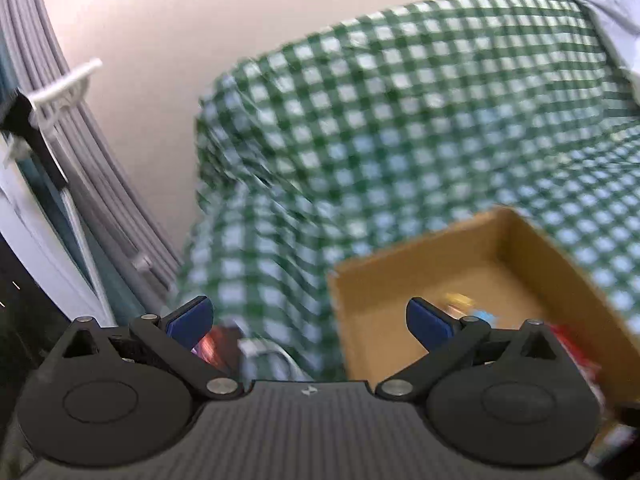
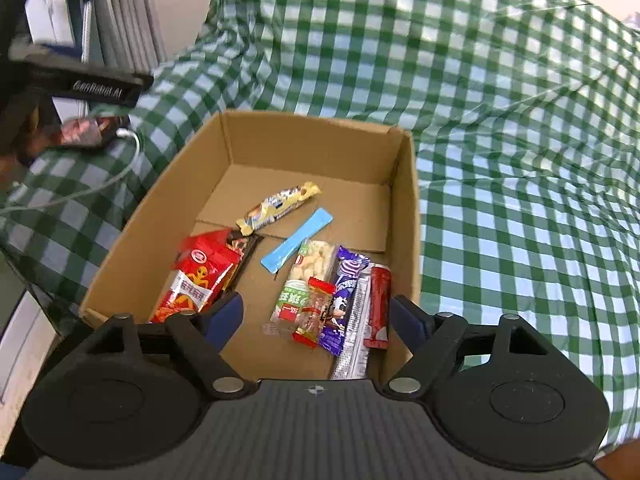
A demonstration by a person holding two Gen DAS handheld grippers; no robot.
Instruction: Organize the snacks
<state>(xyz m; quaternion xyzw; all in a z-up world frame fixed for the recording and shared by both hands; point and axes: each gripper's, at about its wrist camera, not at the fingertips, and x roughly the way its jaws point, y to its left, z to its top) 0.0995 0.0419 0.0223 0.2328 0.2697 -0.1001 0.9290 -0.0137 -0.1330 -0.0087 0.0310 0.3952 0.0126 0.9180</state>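
Note:
An open cardboard box (image 2: 404,184) sits on the green checked tablecloth (image 2: 500,128) and holds several snack packets: a red bag (image 2: 202,276), a yellow bar (image 2: 278,208), a blue stick (image 2: 298,238), a clear nut pack (image 2: 308,276), a purple wrapper (image 2: 344,292) and a red tube (image 2: 378,304). My right gripper (image 2: 316,320) is open and empty just above the box's near end. My left gripper (image 1: 310,322) is open and empty, left of the box (image 1: 520,248); its view is blurred. The left gripper body also shows in the right wrist view (image 2: 80,80).
A dark red packet (image 2: 86,132) and a white cable (image 2: 132,148) lie on the cloth left of the box. Grey slats (image 1: 80,168) and a wall stand at the far left. The cloth drops off at the table's left edge (image 1: 212,184).

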